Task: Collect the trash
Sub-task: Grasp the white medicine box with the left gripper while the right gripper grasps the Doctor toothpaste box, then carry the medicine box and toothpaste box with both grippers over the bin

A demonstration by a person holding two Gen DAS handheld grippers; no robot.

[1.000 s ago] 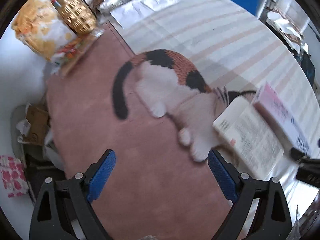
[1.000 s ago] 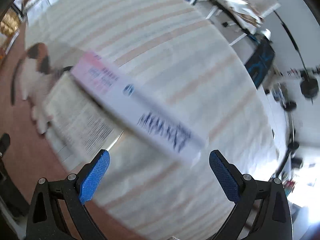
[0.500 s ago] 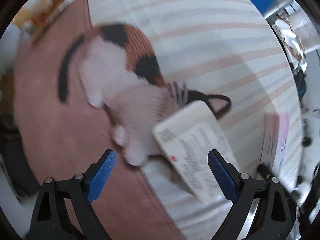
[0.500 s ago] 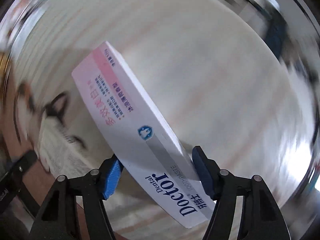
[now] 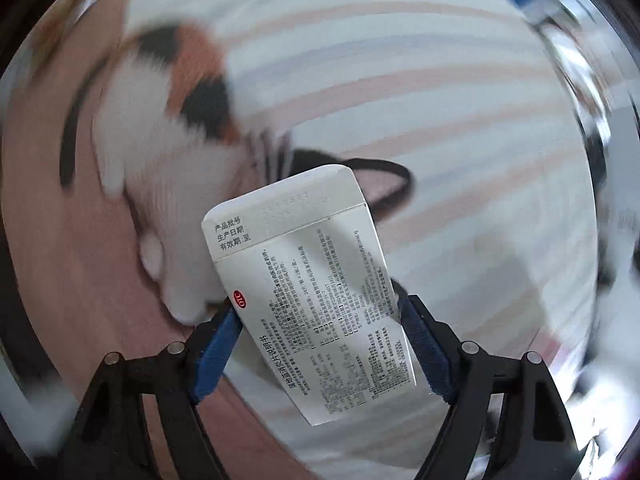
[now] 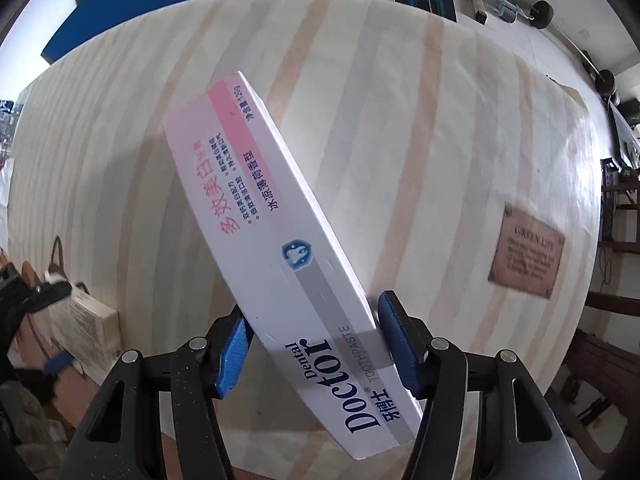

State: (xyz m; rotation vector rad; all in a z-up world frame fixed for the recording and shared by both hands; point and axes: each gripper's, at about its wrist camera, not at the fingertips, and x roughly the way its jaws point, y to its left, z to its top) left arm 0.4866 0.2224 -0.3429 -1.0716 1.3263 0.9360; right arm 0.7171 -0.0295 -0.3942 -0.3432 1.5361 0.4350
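Here, two boxes, one per tool. The toothpaste box (image 6: 280, 264), long, white with a pink band and "Dental Doctor" lettering, sits clamped between the blue pads of the right gripper (image 6: 312, 344); gripped near its lettered end, it slants up and to the left, raised above the striped cloth (image 6: 460, 160). The medicine box (image 5: 312, 292), white with dense black print and a red OTC mark, is pinched across its width by the left gripper (image 5: 320, 336), its far end tilted up and away. The right wrist view also catches that same box (image 6: 86, 320) and the left tool (image 6: 24, 292) at the cloth's left edge. Under both: pale cloth with peach and grey stripes, a brown label patch (image 6: 526, 252) near its right edge. A calico cat figure (image 5: 176, 92), blurred, lies where the stripes meet a reddish-brown surface (image 5: 60, 280). Blue board (image 6: 116, 4) beyond the far edge.
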